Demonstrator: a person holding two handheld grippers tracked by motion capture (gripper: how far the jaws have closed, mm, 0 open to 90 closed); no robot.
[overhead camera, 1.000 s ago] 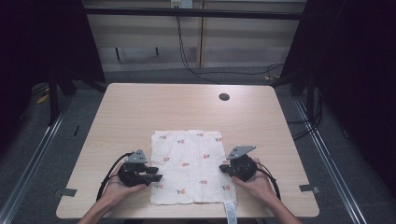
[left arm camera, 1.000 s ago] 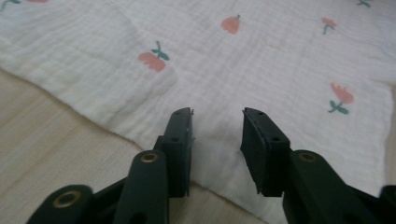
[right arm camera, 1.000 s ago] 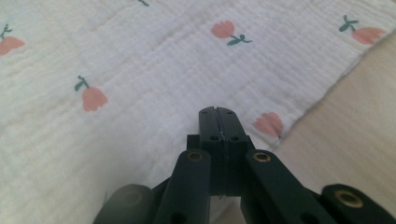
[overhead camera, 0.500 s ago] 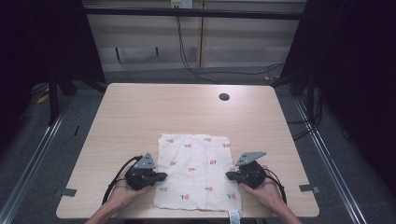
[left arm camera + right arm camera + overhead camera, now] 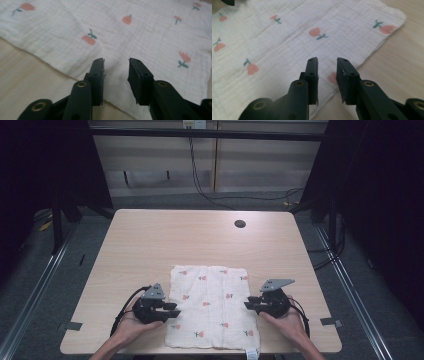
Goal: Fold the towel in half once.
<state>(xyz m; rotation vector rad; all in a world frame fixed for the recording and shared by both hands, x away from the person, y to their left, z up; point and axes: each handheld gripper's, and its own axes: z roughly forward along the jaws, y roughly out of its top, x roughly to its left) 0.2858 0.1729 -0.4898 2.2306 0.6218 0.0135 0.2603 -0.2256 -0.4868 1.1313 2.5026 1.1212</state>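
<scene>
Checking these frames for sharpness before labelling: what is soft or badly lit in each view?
High view: table evenly lit, surroundings dark. Left gripper view: left claw soft, cloth weave crisp mid-frame. Right gripper view: right claw blurred low down, cloth sharp.

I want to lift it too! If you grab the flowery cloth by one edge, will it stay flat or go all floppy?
Probably floppy: the cloth looks thin and crinkly, with soft wavy edges, so it would likely droop and fold. It seems light for its size. Pushed, it would probably bunch up instead of sliding whole across the table.
</scene>
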